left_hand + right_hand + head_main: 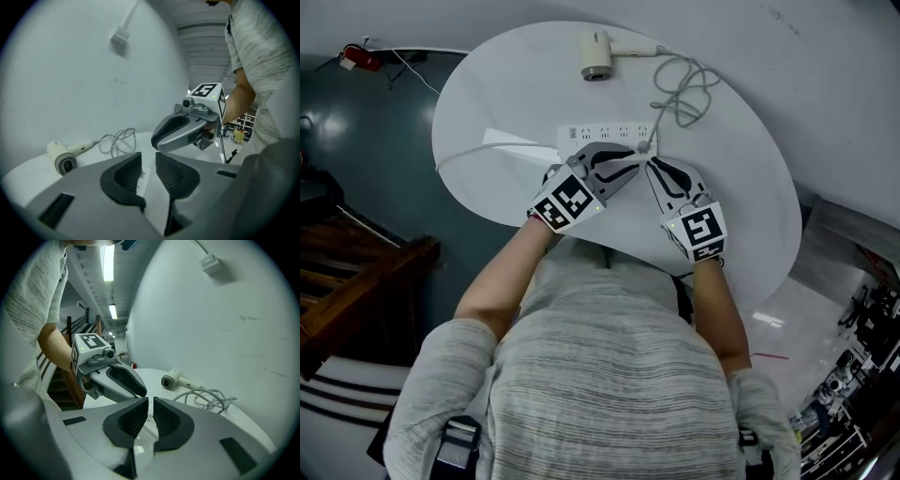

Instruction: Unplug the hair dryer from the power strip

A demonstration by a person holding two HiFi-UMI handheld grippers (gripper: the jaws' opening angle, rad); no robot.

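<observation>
Your forearms reach forward and angle down, converging over the power strip [607, 132] on the tabletop [487, 103]. Your left gripper [625, 157] is slightly parted and empty. Your right gripper [654, 165] is clenched on nothing. The hair dryer [598, 56] lies at the far edge, and its cord [680, 94] runs to the strip.

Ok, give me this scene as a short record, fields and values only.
surface: round white table
hair dryer: lying at the table's far side, untouched
cord: loosely coiled, running from dryer to strip
power strip: white, mid-table, just ahead of both grippers
plug: at the strip's right end, looks still in
left gripper: jaws slightly apart, nothing between them
right gripper: jaws together, empty
unplugging: not yet done
</observation>
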